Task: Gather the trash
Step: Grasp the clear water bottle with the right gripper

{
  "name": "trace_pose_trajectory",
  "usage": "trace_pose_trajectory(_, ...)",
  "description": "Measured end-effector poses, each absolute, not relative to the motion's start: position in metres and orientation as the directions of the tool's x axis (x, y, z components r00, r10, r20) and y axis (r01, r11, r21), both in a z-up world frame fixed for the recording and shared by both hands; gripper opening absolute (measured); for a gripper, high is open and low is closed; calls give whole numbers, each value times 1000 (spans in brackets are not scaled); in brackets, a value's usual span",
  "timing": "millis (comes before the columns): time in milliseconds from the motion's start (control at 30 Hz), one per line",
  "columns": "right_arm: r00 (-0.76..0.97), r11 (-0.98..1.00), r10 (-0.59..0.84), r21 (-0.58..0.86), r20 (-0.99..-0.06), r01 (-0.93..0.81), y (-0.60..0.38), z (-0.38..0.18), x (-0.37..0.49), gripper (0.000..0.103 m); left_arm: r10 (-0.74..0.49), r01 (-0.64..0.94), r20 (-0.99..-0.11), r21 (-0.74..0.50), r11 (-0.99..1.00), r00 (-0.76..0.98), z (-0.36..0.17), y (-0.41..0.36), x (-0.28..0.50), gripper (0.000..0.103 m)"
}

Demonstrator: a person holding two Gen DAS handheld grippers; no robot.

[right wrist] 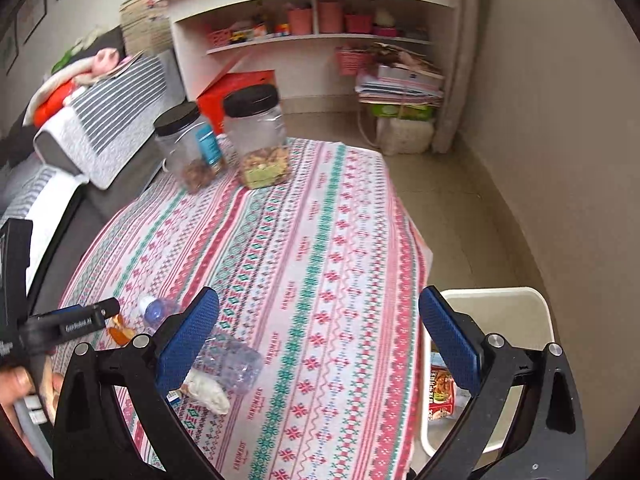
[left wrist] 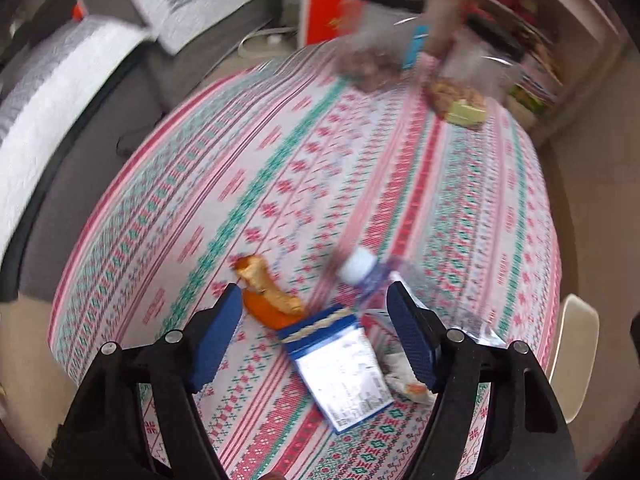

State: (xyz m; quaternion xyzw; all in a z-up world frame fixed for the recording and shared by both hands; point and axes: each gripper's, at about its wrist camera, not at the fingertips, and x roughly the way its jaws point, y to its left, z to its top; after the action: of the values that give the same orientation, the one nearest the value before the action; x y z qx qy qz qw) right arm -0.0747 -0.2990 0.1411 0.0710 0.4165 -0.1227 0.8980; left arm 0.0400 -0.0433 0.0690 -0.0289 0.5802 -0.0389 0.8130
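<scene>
2 snack jars [right wrist: 262, 136] on patterned tablecloth [right wrist: 320, 240], shelf [right wrist: 316, 40] behind

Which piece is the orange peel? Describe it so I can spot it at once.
Start at the patterned tablecloth, then go to the litter cluster near its front edge, just ahead of the open left gripper. The orange peel lies leftmost there, beside the blue-and-white packet; it is the only curled, bright orange piece.

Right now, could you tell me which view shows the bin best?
The right wrist view: the bin stands beside the table, a red wrapper inside. The left wrist view catches only its rim.
</scene>
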Motion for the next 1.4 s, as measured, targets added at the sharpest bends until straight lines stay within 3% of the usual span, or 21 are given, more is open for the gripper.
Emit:
trace_pose_trajectory(233, 611, 981, -127, -6, -781, 195, -271, 127, -58, 96, -160, -203, -976, -189, 961, 150, 16, 5, 63, 62)
trace_pose_trajectory(467, 568, 994, -103, -70, -817, 79, -244, 107, -45, 96, -226, -251, -969, -244, 937, 98, -6, 4, 66, 57)
trace_pose_trajectory(500, 560, 995, -98, -77, -823, 62, -241, 103, -43, 96, -216, -239, -971, -234, 942, 101, -6, 1, 65, 54)
trace_pose_trajectory(533, 547, 995, -95, -90, -832, 36, -237, 99, -41, 96, -211, -215, -972, -229, 949, 103, -4, -3, 65, 43)
trace_pose_trajectory(633, 523, 993, -90, -115, -847, -16, -227, 88, -36, 96, -226, -143, -969, -239, 961, 97, -3, -13, 64, 31)
trace_pose_trajectory(833, 458, 993, -15, -65, -889, -94, -208, 69, -17, 96, -206, -52, -964, -218, 975, 167, 16, -9, 61, 22)
trace_pose_trajectory(1133, 381, 960, -2, -109, -925, -259, -170, 48, -4, 96, -75, 118, -859, -17, 993, 507, 98, 10, 51, 19)
trace_pose_trajectory(1267, 342, 950, -30, -133, -939, -283, -164, 30, 10, 96, -110, 174, -846, -21, 985, 522, 113, 18, 44, 19)
trace_pose_trajectory(1400, 303, 948, -41, -133, -952, -289, -159, 11, 24, 96, -127, 173, -889, -54, 983, 440, 102, 32, 54, 22)
